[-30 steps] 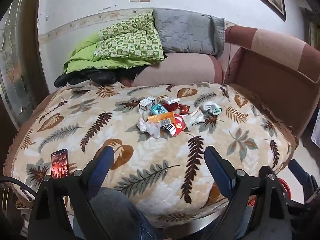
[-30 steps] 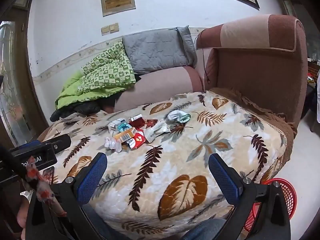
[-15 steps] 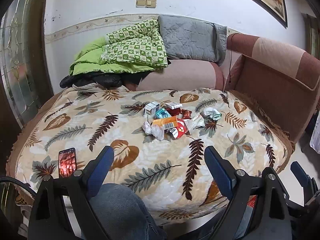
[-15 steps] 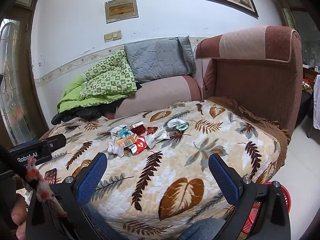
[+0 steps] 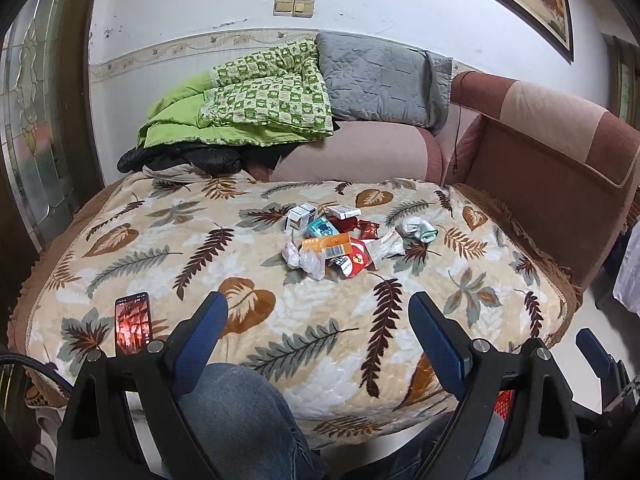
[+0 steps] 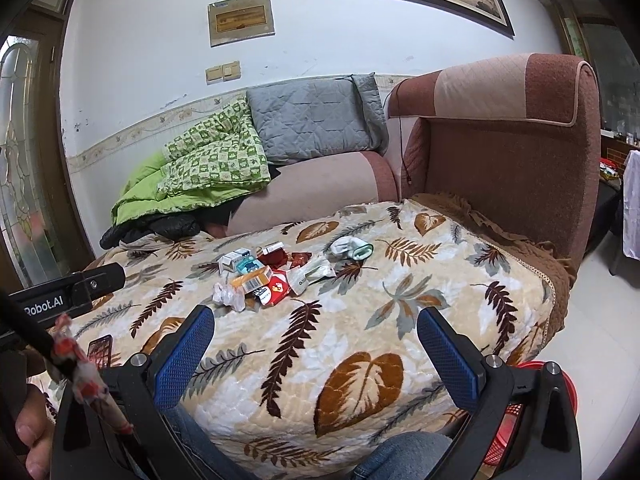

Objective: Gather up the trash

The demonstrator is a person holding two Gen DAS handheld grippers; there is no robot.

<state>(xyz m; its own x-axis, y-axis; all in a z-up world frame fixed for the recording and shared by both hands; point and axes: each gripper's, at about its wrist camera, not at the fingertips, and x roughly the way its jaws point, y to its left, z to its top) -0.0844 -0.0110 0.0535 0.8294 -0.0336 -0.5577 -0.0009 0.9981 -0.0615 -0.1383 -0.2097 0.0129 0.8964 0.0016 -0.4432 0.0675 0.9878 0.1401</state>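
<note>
Both your left gripper [image 5: 316, 320] and right gripper [image 6: 316, 336] have jaws spread wide, empty, well short of the trash pile [image 5: 340, 240] mid-table on the leaf blanket [image 5: 160, 252]. Approach step; next, reach in, clamp one wrapper, carry it to the red basket [image 6: 532, 412].

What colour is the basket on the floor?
Red basket, clearest in the right wrist view, behind the gripper's finger.
</note>
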